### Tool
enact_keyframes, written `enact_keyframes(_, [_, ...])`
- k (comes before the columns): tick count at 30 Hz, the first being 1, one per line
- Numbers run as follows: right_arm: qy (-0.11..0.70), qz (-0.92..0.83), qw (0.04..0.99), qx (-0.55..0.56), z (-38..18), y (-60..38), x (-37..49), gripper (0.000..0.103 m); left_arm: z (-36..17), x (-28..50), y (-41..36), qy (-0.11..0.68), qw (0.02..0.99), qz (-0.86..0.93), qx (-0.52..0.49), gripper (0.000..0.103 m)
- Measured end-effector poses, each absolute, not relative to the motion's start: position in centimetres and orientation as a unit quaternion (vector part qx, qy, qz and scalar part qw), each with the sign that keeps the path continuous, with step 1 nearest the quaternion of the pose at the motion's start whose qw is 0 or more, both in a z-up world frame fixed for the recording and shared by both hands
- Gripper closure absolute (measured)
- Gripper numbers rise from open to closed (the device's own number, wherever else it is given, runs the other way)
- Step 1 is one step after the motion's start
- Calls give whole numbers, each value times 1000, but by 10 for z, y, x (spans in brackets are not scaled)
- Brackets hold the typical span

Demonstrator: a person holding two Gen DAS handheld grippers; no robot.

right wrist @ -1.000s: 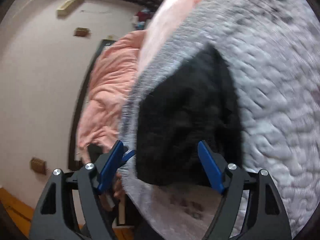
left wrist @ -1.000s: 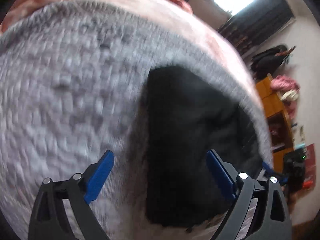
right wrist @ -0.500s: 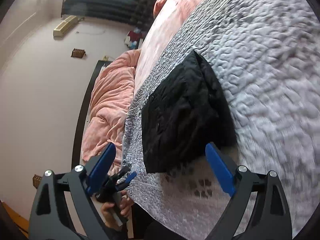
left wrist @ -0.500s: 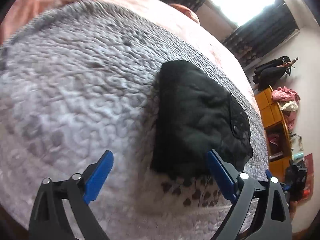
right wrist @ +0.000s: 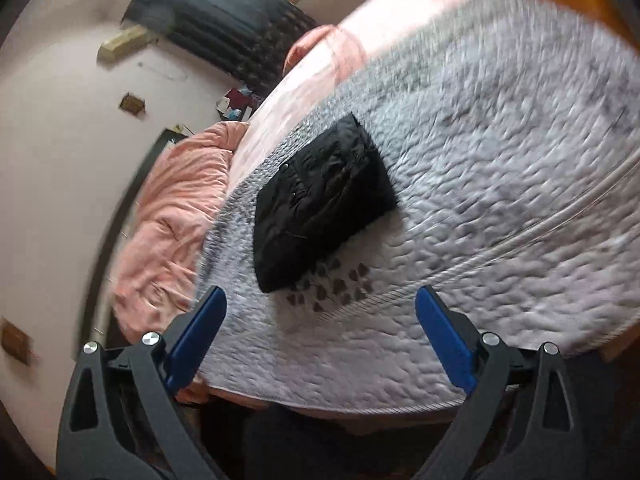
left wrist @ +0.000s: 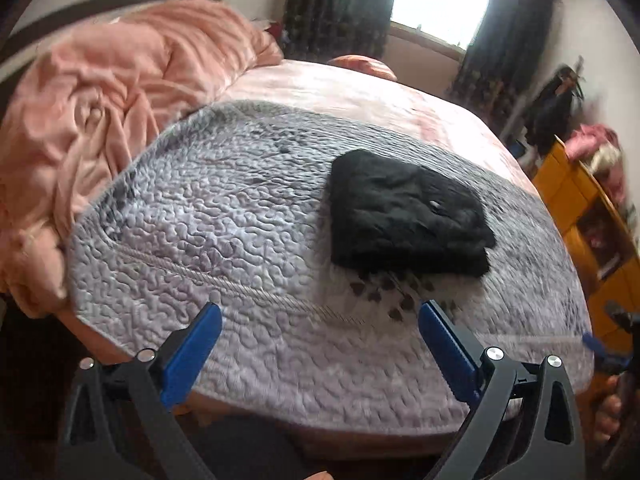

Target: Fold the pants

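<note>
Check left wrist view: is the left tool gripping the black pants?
No, the folded black pants lie on the grey quilt, clear of the open left tool.

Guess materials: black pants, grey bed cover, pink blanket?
Black pants: soft matte woven fabric, probably cotton; folded, lightly creased. Grey bed cover: quilted textile with a slight sheen, puffy stitched pattern. Pink blanket: plush fleece-like fabric, soft deep folds.

- You had the folded black fabric pants point(left wrist: 404, 212) lying as a plain dark block, no print visible.
- Your pale grey-lilac quilted bedspread point(left wrist: 224, 216) carried a wavy stitched texture and a cluster of dark leaf-shaped marks point(left wrist: 384, 292).
- Your crumpled salmon-pink blanket point(left wrist: 100, 96) was one solid colour.
- Your black-framed grippers wore blue pads point(left wrist: 446, 354).
- Your wooden cabinet point(left wrist: 576, 204) was orange-yellow.
</note>
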State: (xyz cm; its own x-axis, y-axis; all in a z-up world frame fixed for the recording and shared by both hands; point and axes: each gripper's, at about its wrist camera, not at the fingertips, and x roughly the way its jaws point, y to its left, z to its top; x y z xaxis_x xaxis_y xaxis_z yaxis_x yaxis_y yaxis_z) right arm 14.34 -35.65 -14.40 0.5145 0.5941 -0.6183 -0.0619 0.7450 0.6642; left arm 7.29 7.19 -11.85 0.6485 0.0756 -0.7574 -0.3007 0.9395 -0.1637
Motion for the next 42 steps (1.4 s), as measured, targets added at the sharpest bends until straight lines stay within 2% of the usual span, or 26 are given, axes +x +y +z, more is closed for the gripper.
enact_keyframes(8, [356,183,912,87,-53,-307,54,3,-61,4,18,348,925,99,-114,4])
enact_keyframes(16, [316,182,931,-16,-11,-265,-7,3,-18,-45,-21,323,937,105,-76,4])
enact_keyframes(23, [313,169,934,-30,12,-251,-37,3,0,-67,-31,318,938,118,-73,4])
enact_keyframes(36, [344,162,924,-44,5,-237,-35,3,3,-81,-29,319,939,108,-73,4])
enact_keyframes(42, [352,164,920,-44,-1,-234,-26,3,1,-75,-16,324,936,87,-107,4])
